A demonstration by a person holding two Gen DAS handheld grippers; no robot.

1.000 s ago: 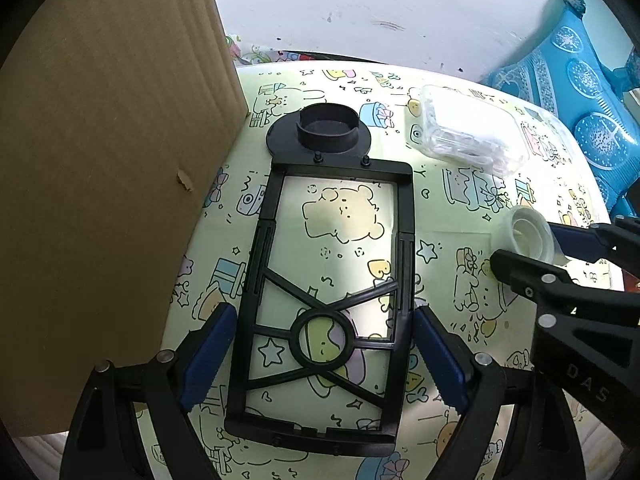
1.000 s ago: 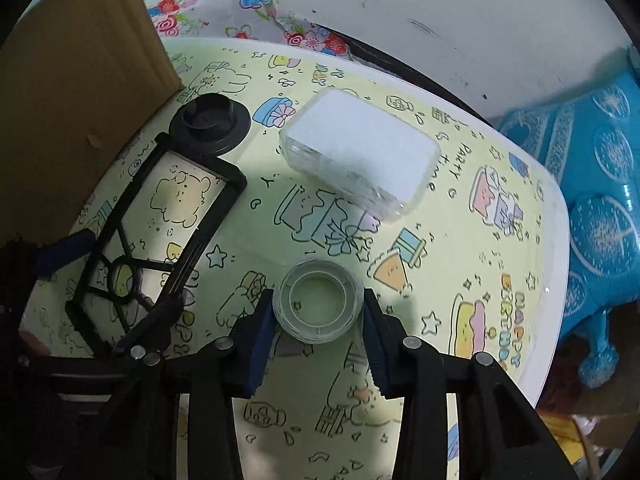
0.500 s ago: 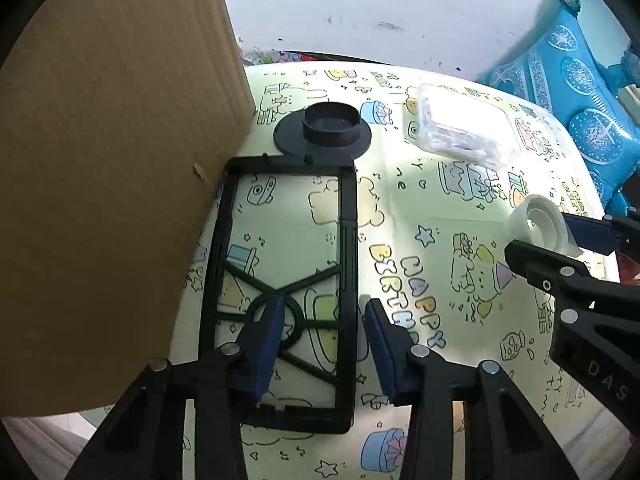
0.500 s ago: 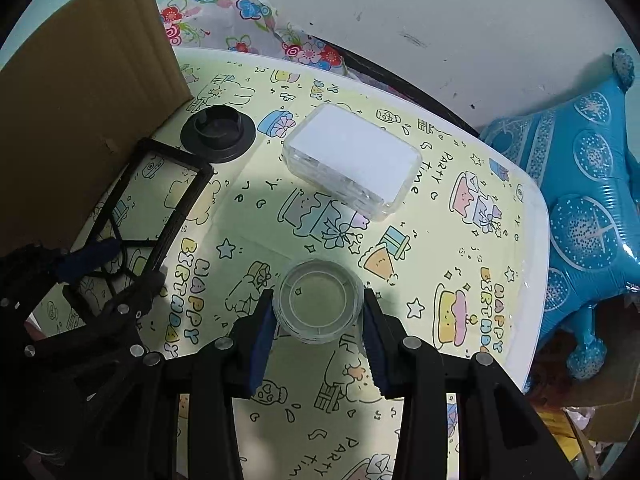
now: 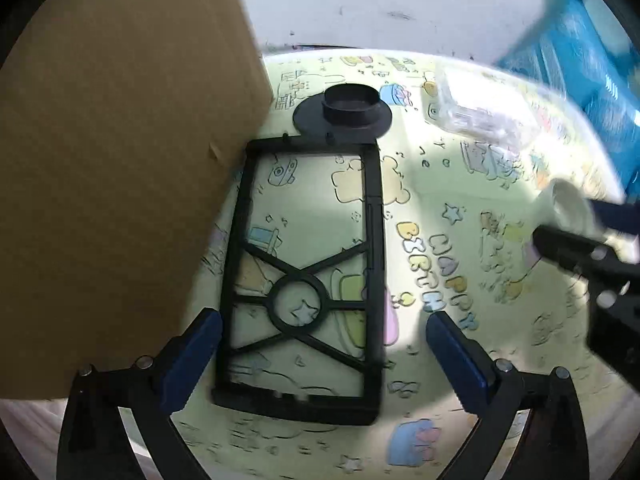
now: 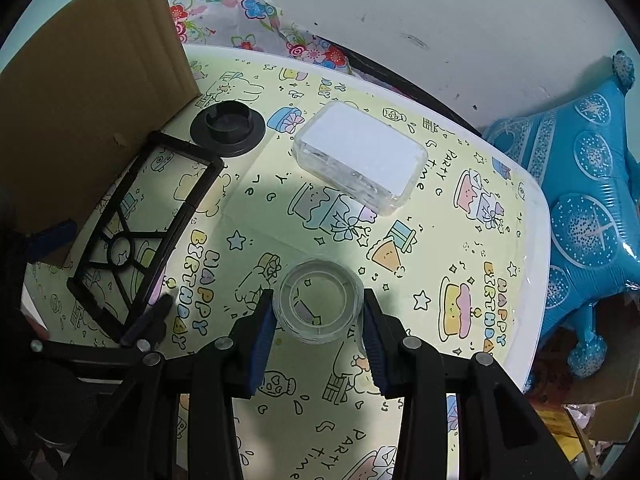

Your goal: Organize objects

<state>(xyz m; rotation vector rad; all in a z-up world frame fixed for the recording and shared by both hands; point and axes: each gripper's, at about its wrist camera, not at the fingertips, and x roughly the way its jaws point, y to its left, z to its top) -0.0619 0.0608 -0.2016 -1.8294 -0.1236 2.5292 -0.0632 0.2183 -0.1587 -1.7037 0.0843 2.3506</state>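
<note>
A black plastic frame (image 5: 374, 240) with a ring and cross bars lies flat on the birthday tablecloth, its far left corner against a cardboard box (image 5: 120, 160). My left gripper (image 5: 320, 332) straddles the frame's near half. Its jaws are opening wide and the pads stand clear of the rails. A black flanged cap (image 5: 344, 114) sits just beyond the frame. My right gripper (image 6: 318, 310) is shut on a clear tape roll (image 6: 318, 300) above the cloth. In the right wrist view the frame (image 6: 188, 220) and cap (image 6: 227, 128) lie to the left.
A clear plastic box (image 6: 356, 160) with a white top lies at mid table. The cardboard box (image 6: 88, 100) walls off the left side. A blue foil balloon (image 6: 580, 200) stands past the table's right edge (image 6: 540, 240). The wall is close behind.
The left jaws went from open to nearly shut at the frame's right rail, then spread wide again. The frame now lies further left, against the cardboard. The right gripper still grips the tape roll.
</note>
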